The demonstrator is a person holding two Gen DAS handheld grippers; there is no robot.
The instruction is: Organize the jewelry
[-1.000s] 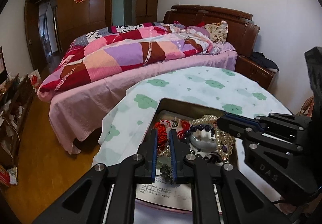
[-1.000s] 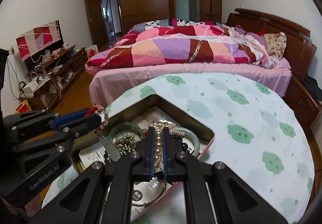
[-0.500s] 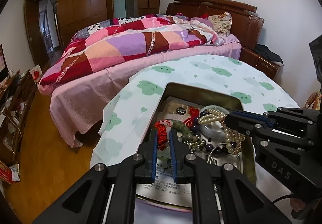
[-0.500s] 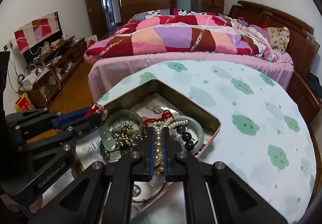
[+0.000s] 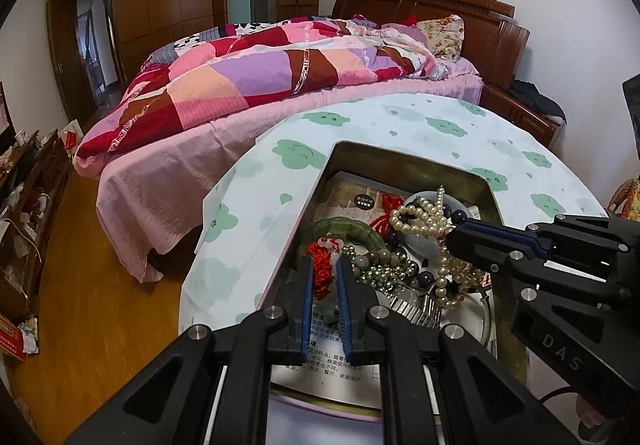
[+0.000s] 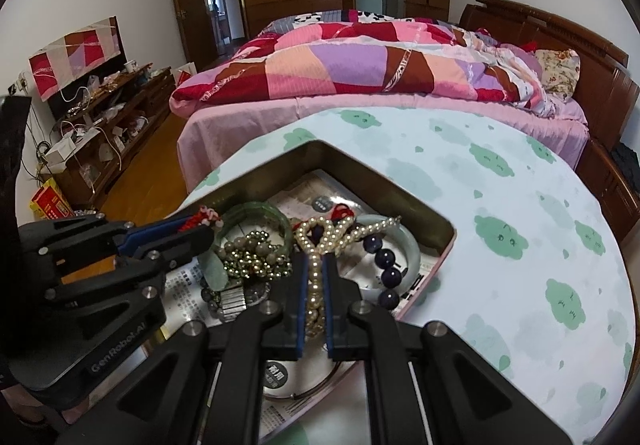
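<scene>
An open metal tin point(image 5: 400, 156) point(image 6: 362, 167) sits on the round table and holds a tangle of jewelry on printed paper. My left gripper point(image 5: 325, 268) point(image 6: 205, 235) is shut on a red knotted cord point(image 5: 320, 269) point(image 6: 202, 216) over the tin's left side; a pale green pendant point(image 6: 216, 269) hangs below it. My right gripper point(image 6: 315, 264) point(image 5: 452, 241) is shut on a pearl necklace point(image 6: 315, 279) point(image 5: 424, 217), whose loops spread ahead of the pads. In the tin lie a green jade bangle point(image 5: 348, 229) point(image 6: 256, 209), a pale bangle point(image 6: 413, 249), dark purple beads point(image 6: 386, 257) and metallic beads point(image 6: 256, 257).
The table wears a white cloth with green clouds point(image 6: 520, 205); its edge point(image 5: 208, 245) drops to a wooden floor point(image 5: 80, 285) on the left. Behind it stands a bed with a patchwork quilt point(image 5: 280, 69). A cluttered low shelf point(image 6: 100, 113) lines the left wall.
Both views have tipped down toward the tin, which now sits larger and higher in frame. My left gripper has sunk a little with the red cord. Both grips are unchanged.
</scene>
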